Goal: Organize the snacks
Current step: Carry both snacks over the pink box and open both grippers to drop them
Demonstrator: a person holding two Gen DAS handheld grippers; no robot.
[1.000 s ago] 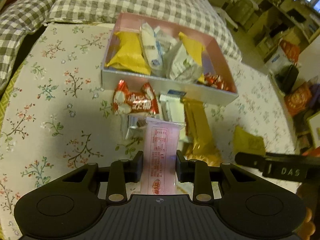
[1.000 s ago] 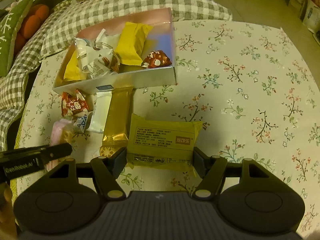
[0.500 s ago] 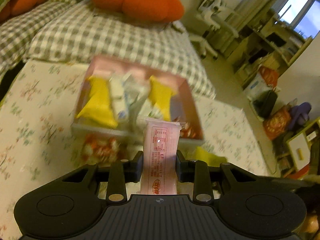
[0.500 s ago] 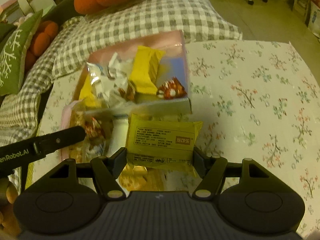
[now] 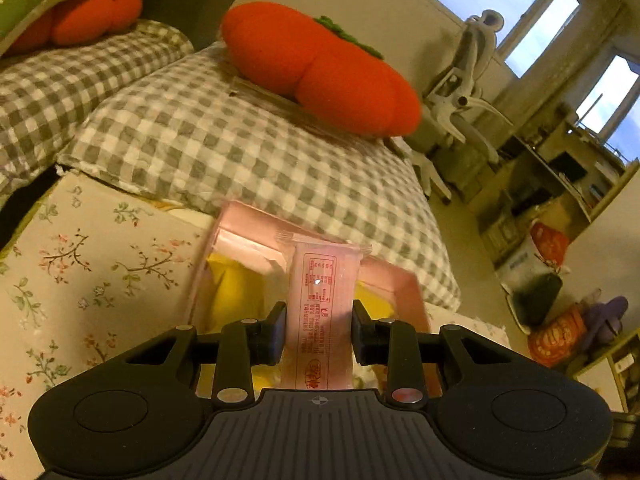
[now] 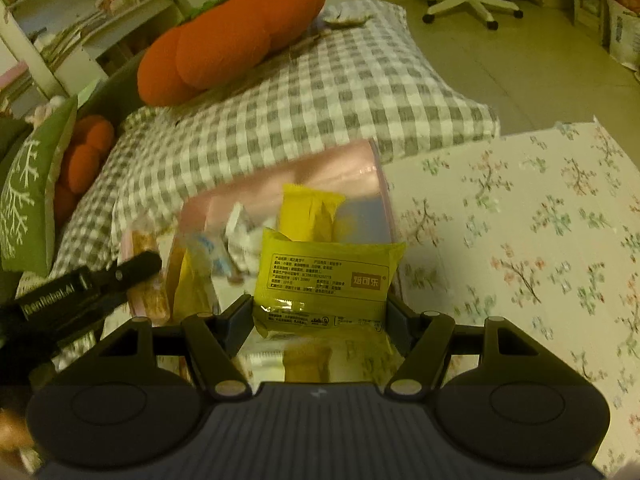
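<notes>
Left hand-held gripper (image 5: 319, 330) clenched on a pink packet (image 5: 322, 316), which stands upright between its pads and reaches forward over the pink box (image 5: 404, 284); right hand-held gripper (image 6: 320, 322) grasping a yellow packet (image 6: 326, 276) by its near edge, the packet lying flat and just in front of the box (image 6: 332, 172); box holding yellow and white snacks, resting on a floral cloth (image 6: 540, 220); checked pillow (image 5: 240, 148) and orange cushion (image 5: 316, 68) beyond.
</notes>
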